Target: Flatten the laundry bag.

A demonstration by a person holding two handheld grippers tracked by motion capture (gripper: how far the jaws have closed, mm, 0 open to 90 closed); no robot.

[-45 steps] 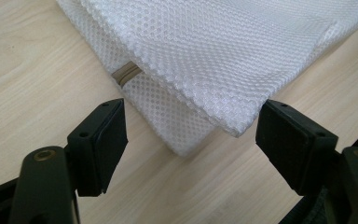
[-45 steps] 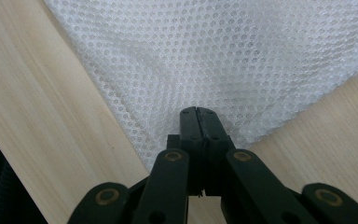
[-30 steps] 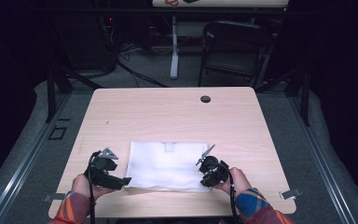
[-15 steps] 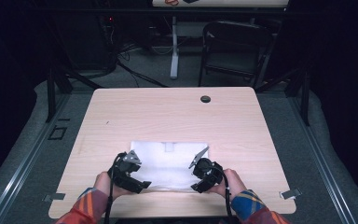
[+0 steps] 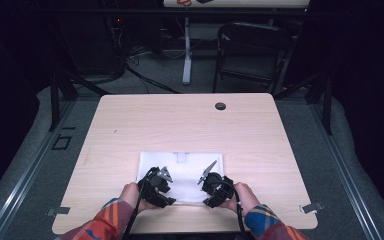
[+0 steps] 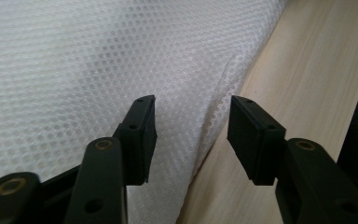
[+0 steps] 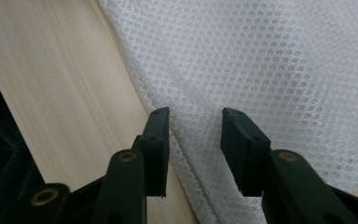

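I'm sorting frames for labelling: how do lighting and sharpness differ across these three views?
High view: the table is evenly lit, the room around it nearly black, the white mesh cloth bright with no weave detail. Left gripper view: weave crisp by the left claw, washed out toward the top. Right gripper view: weave sharp around the right claw, soft shadow beneath.

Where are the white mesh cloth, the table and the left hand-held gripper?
white mesh cloth [image 5: 182, 167]: high view, its middle.
table [image 5: 180, 122]: high view, bare top.
left hand-held gripper [image 6: 192, 125]: left gripper view, between its fingertips.
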